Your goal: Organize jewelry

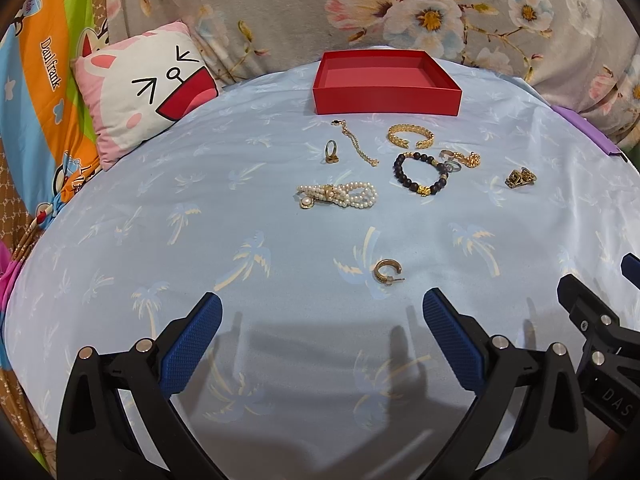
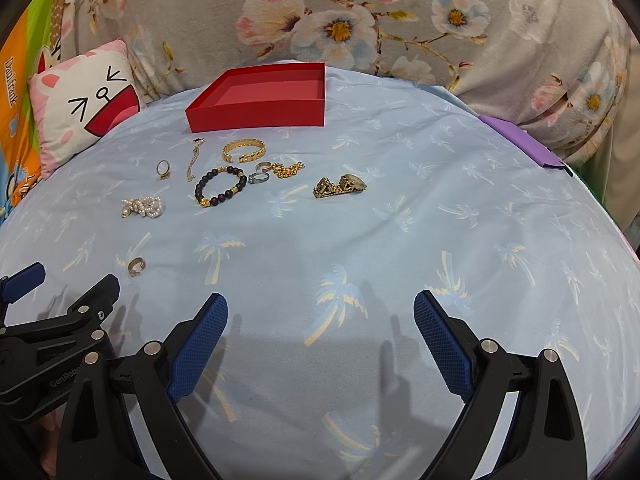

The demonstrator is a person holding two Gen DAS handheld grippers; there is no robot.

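Jewelry lies scattered on a pale blue sheet (image 1: 120, 240) printed with palm trees, all of it ahead of both tools. Nearest the left gripper (image 1: 322, 312), just beyond its right fingertip, sits a small gold hoop earring (image 1: 387, 271), open on one side with a short post sticking out. Farther ahead comes a doubled-up pearl strand (image 1: 338, 196) with a gold clasp and a round pearl drop, and to its right a dark beaded bracelet (image 1: 421, 174) with gold spacer beads. Beyond those lie a gold ring (image 1: 330, 152), a thin gold chain (image 1: 356, 144) stretched out straight, and a wide gold cuff (image 1: 411, 136) with a leaf-like pattern. A crumpled gold chain (image 1: 470, 159) and a couple of silvery rings (image 2: 259, 173) cluster just beside the beaded bracelet (whether they touch it is hard to tell). From the right gripper (image 2: 320, 312), a chunky gold and dark piece (image 2: 340, 187) sits straight ahead, well apart from the fingertips. A shallow red box (image 1: 386, 94), open and with nothing inside, stands at the far end behind all the pieces. Both grippers hover spread wide, holding nothing, their blue textured pads (image 1: 192, 344) facing inward. A cat-face cushion (image 1: 148, 88) leans far to the left.
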